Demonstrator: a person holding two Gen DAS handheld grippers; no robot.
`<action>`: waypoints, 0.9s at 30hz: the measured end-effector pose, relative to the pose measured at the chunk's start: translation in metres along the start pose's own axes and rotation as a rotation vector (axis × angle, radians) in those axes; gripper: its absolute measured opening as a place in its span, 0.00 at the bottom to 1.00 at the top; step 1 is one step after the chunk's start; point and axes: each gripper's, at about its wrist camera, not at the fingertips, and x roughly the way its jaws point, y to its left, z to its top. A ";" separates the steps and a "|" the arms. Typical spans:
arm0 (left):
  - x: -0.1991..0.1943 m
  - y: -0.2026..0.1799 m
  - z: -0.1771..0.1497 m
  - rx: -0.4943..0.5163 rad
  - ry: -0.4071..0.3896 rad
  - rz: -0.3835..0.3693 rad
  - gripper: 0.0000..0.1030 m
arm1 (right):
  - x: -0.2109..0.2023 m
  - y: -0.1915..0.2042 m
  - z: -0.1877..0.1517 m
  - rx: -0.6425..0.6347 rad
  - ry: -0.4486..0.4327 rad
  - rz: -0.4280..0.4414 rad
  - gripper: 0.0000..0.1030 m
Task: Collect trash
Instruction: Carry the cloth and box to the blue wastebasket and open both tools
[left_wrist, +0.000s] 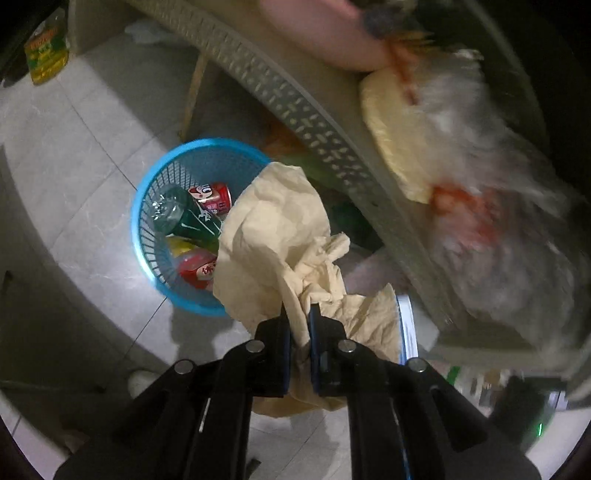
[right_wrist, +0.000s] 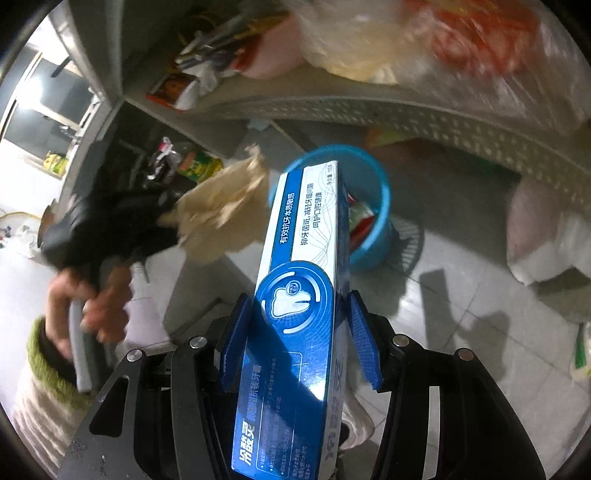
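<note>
My left gripper is shut on a crumpled beige paper, which hangs over the right rim of a blue mesh waste basket on the tiled floor. Cans and a green bottle lie inside the basket. In the right wrist view, my right gripper is shut on a long blue and white toothpaste box that points toward the same blue basket. The left gripper, with its beige paper, shows there at the left, held by a hand in a green cuff.
A grey perforated shelf edge runs diagonally above the basket, loaded with a plastic bag and a yellow slab. A green and yellow tin stands on the floor far left. White bags sit on the floor at right.
</note>
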 end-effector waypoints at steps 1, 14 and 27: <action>0.012 0.001 0.008 -0.009 0.012 0.005 0.08 | 0.002 -0.004 0.000 0.008 0.007 -0.006 0.48; 0.005 0.013 0.034 -0.116 -0.083 -0.052 0.53 | 0.030 0.000 0.008 -0.015 0.050 -0.061 0.48; -0.190 0.033 -0.044 -0.004 -0.332 -0.082 0.62 | 0.121 0.070 0.080 -0.380 -0.019 -0.333 0.70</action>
